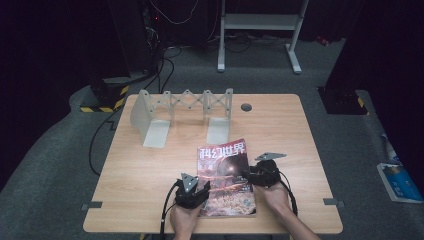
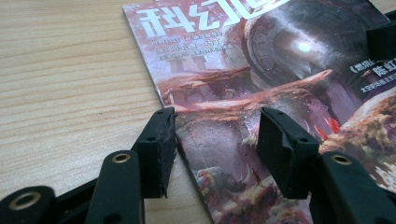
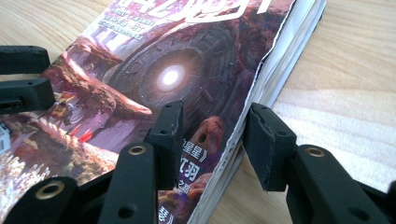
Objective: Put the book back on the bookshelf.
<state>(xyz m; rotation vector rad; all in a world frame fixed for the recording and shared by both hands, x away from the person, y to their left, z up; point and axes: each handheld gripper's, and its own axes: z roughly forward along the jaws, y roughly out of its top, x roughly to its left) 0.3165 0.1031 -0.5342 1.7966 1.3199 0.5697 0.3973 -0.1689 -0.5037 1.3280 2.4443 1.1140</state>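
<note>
The magazine [image 1: 224,179] is straddled at opposite edges by part-open left fingers [image 2: 159,140] and right fingers [image 3: 170,135], seemingly for lifting.

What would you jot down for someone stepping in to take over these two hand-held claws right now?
Left gripper: jaws apart, straddling the left edge of the magazine, no firm pinch visible.
Right gripper: jaws apart over the magazine's right, open-page edge, one over the cover, one beside the pages.
Magazine: flat and closed, at the near middle of the table.
Bookend rack: at the far side, nothing in it.
Done: both grippers lined up on the magazine's edges.
Left: probably grip it, lift it, and perhaps stand it in the rack.
</note>
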